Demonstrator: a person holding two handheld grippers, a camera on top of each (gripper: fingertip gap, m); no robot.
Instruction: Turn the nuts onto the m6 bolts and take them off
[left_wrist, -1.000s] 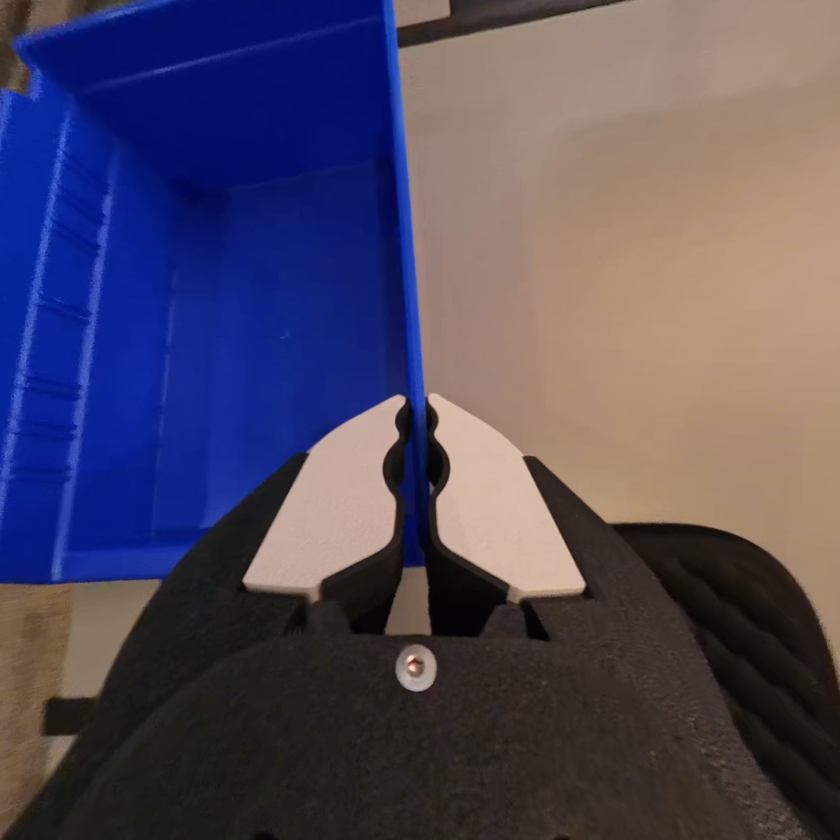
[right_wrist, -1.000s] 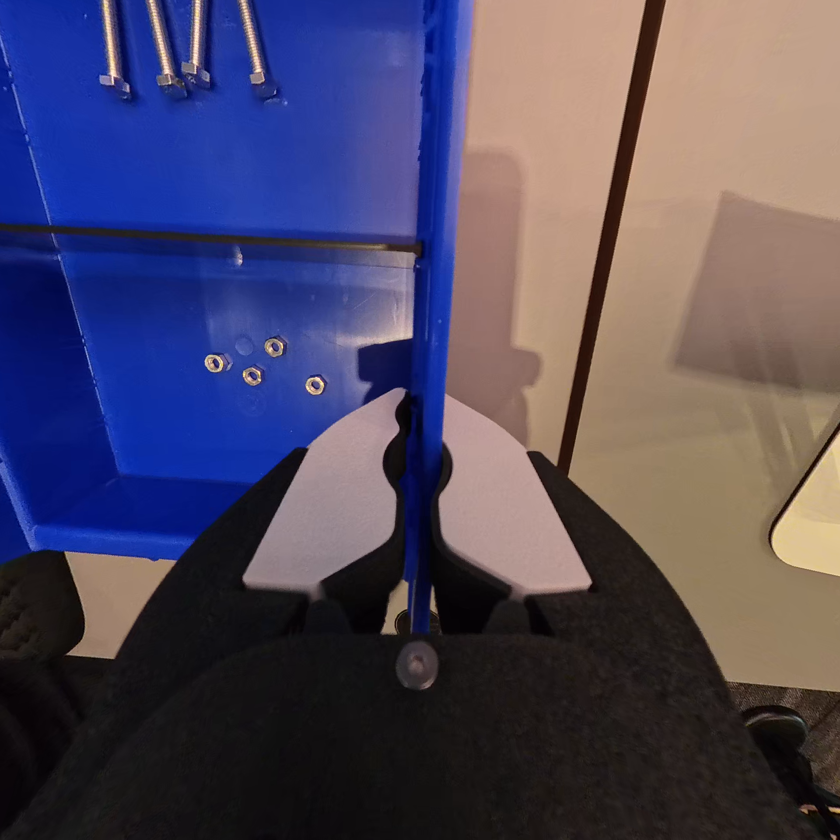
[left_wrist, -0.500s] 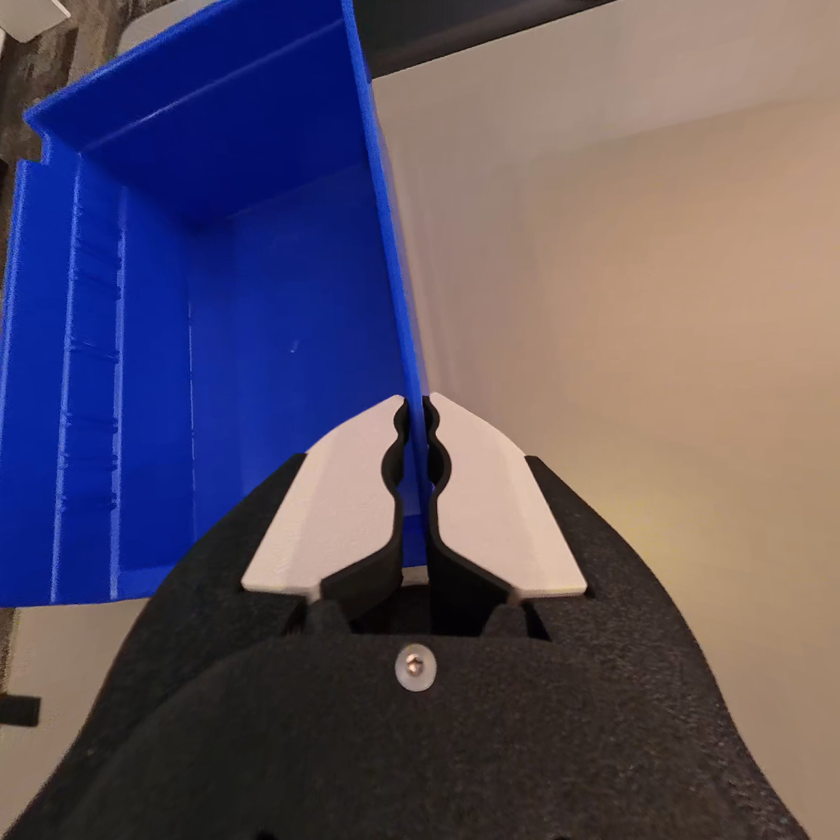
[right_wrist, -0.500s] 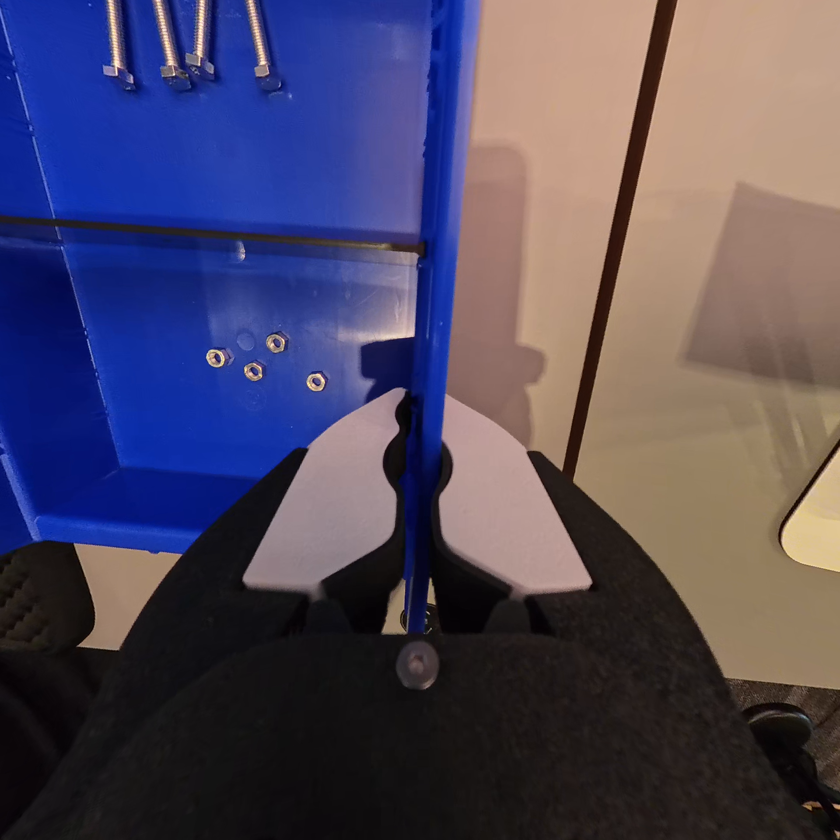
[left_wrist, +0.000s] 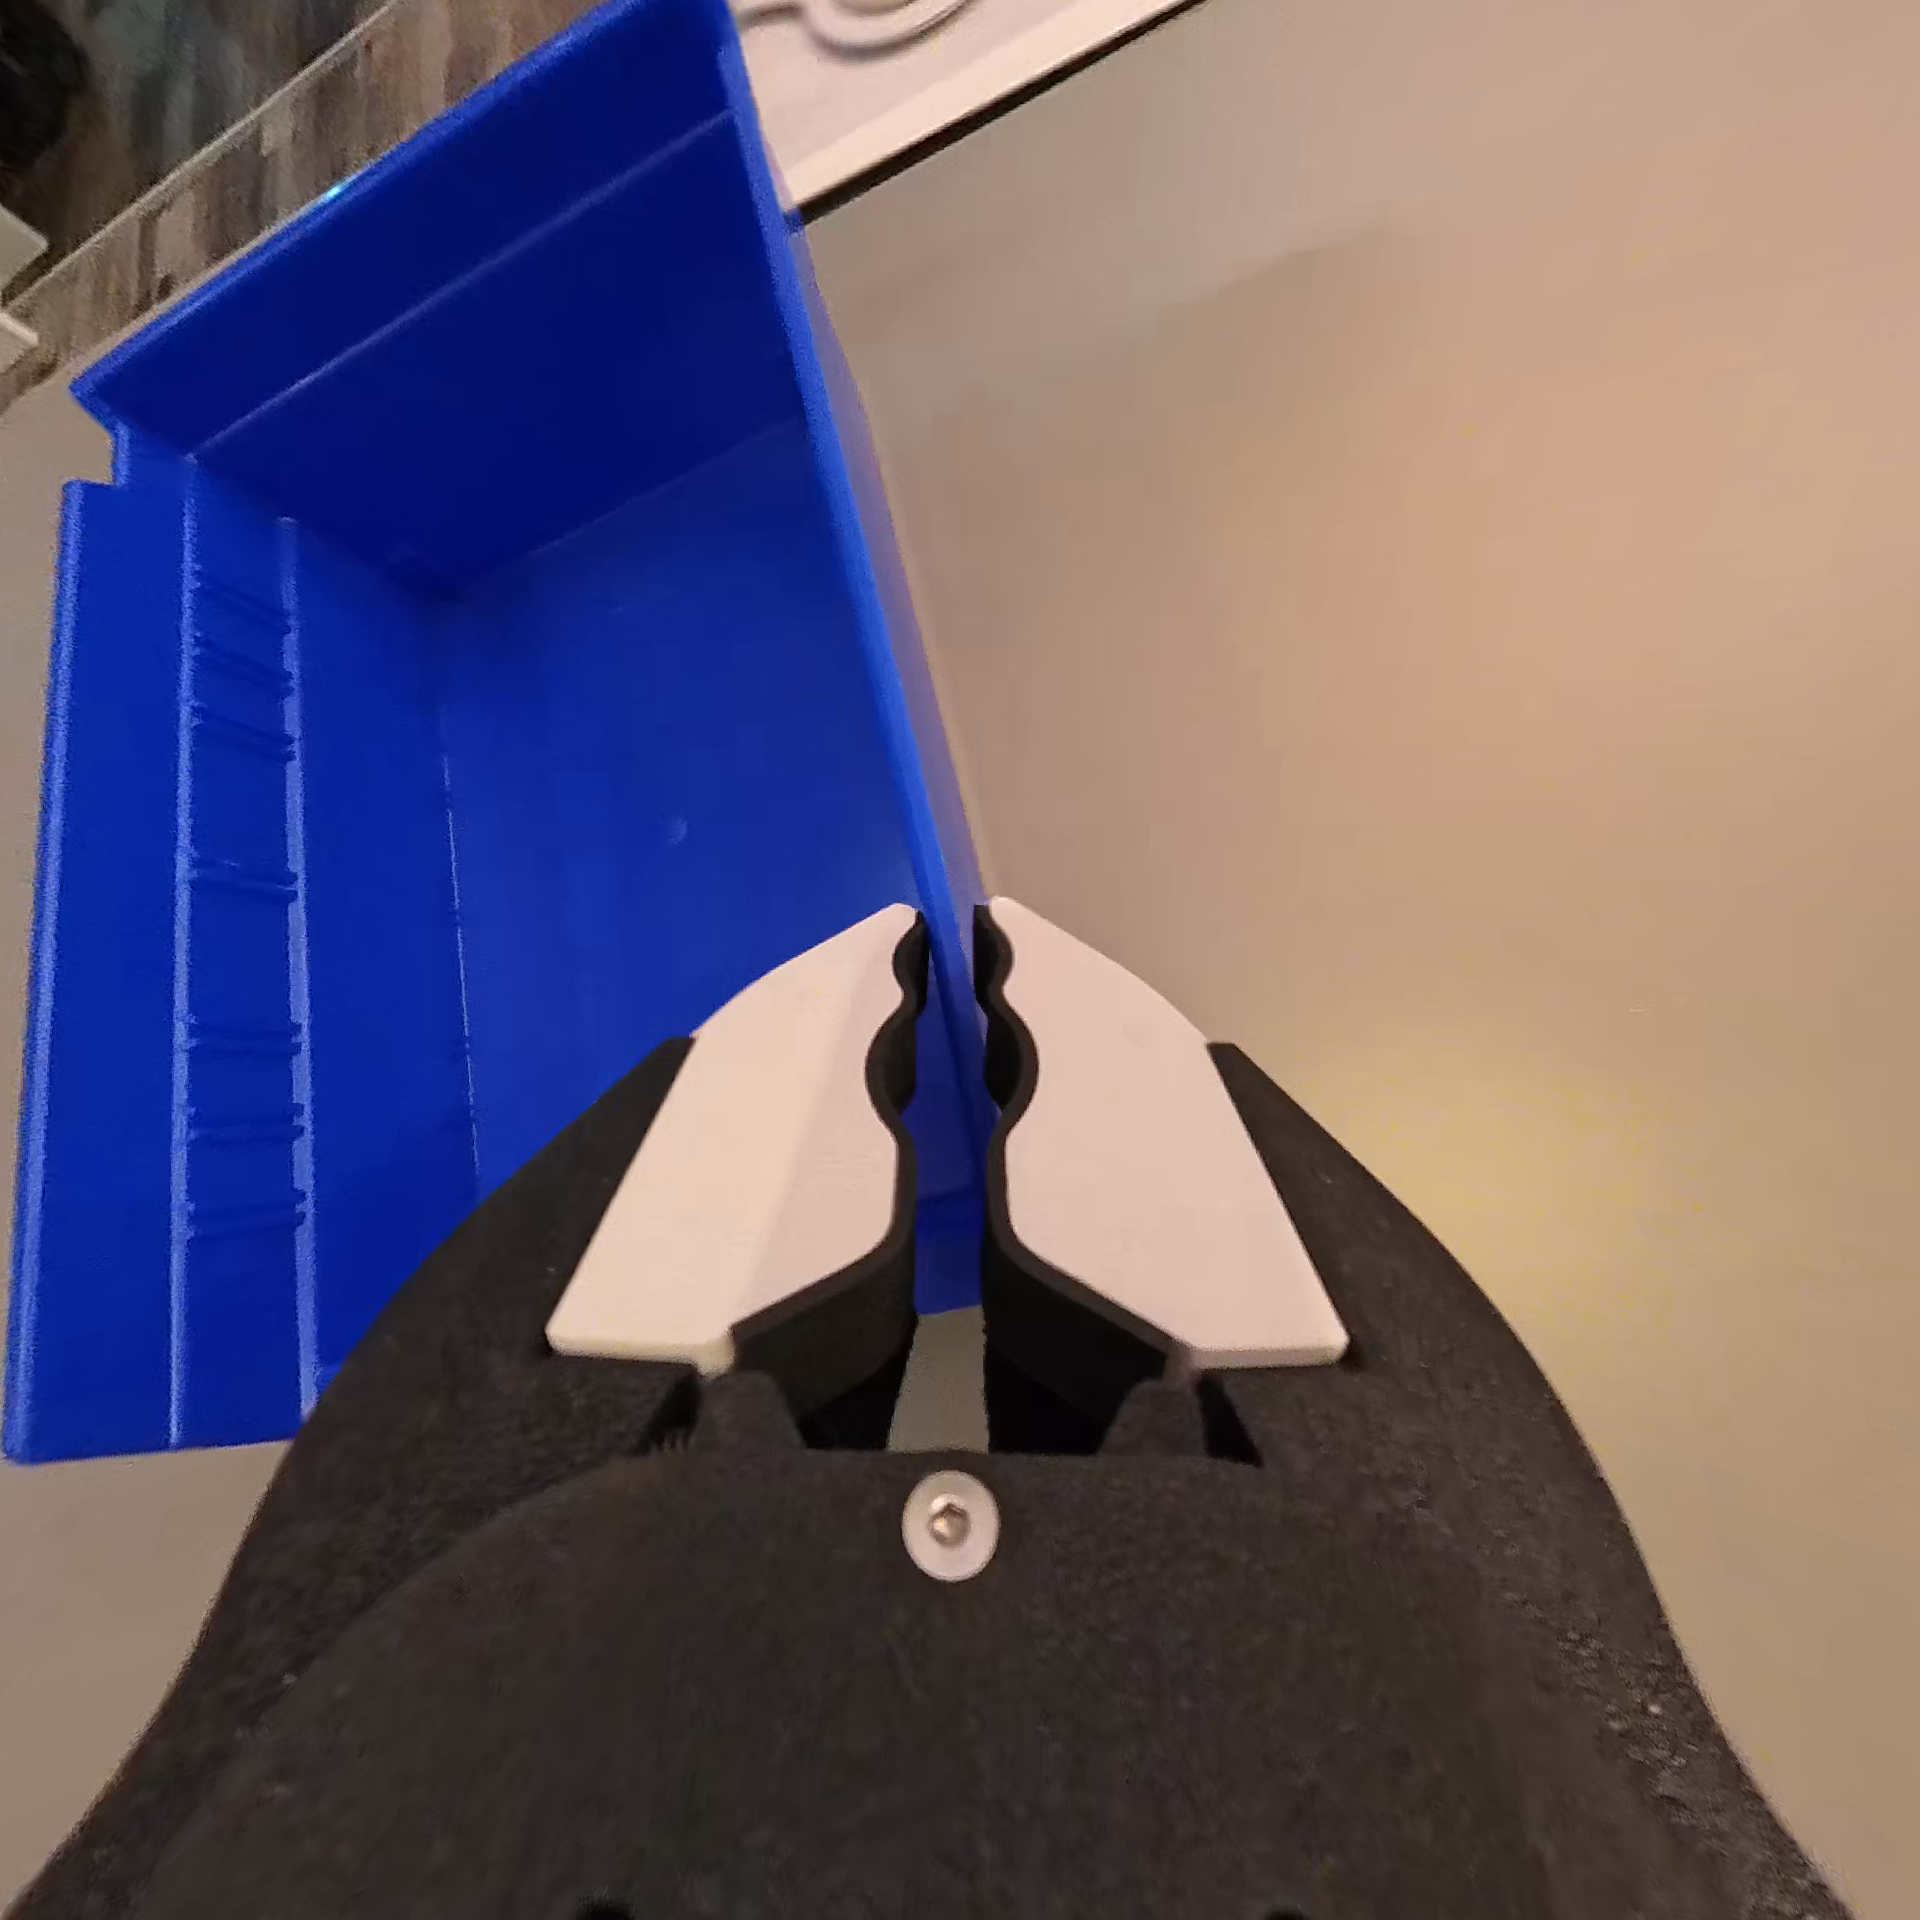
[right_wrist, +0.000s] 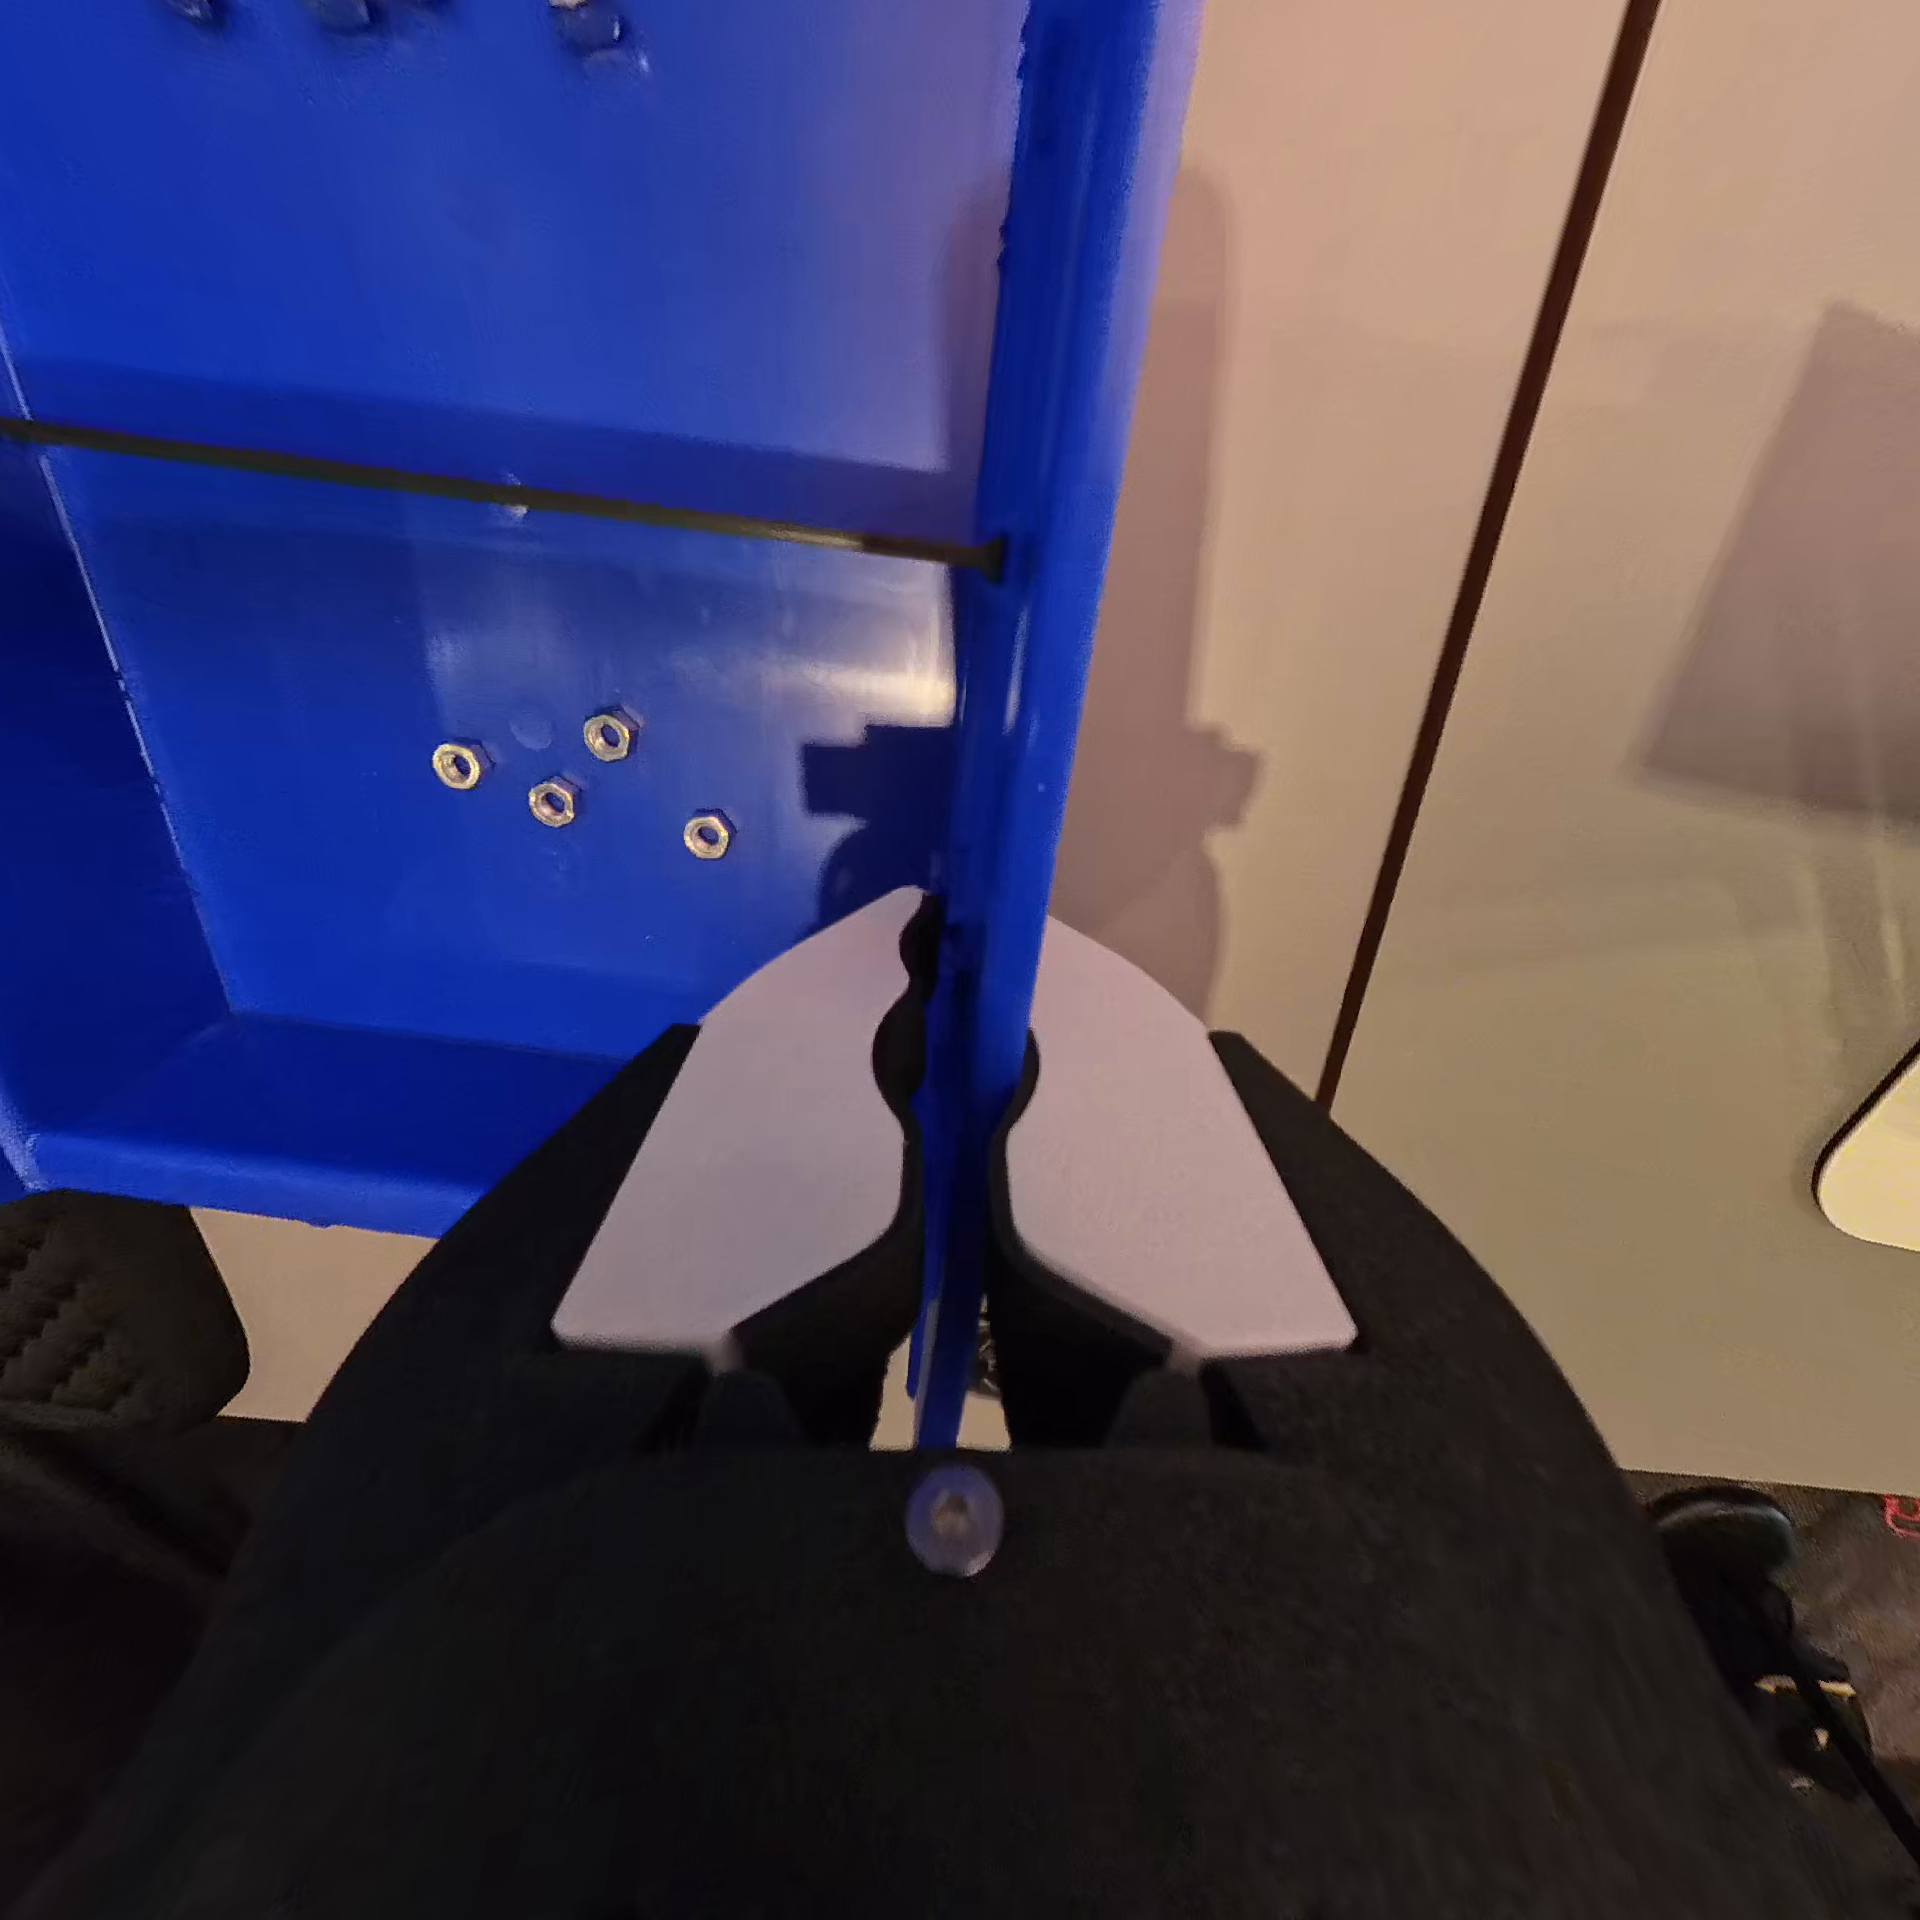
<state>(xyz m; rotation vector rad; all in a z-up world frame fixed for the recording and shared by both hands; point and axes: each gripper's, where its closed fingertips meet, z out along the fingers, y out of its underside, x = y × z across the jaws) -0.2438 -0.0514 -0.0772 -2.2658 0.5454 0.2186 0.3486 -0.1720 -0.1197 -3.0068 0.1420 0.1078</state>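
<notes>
My left gripper (left_wrist: 948, 920) is shut on the right side wall of an empty blue bin (left_wrist: 623, 779). My right gripper (right_wrist: 961, 914) is shut on the right wall of a blue divided bin (right_wrist: 1049, 520). Several small silver nuts (right_wrist: 582, 774) lie loose on the floor of that bin's near compartment. Beyond a thin black divider (right_wrist: 499, 494), the blurred heads of the bolts (right_wrist: 587, 26) show at the top edge. No nut or bolt is in either gripper.
Both bins rest on a pale beige tabletop (left_wrist: 1455, 727). A dark seam (right_wrist: 1486, 540) runs across the table right of the divided bin. A black chair back (right_wrist: 94, 1320) shows at lower left, and a white rounded object (right_wrist: 1881, 1164) at the right edge. Across from one pair of fingers to the other is roughly 60 cm. From the right gripper's tips to the white rounded object (right_wrist: 1881, 1164) is close to 30 cm.
The empty bin has swung in the left wrist view, its far end tilting left. In the right wrist view the divided bin has slid, so the bolts have moved up to the frame edge.
</notes>
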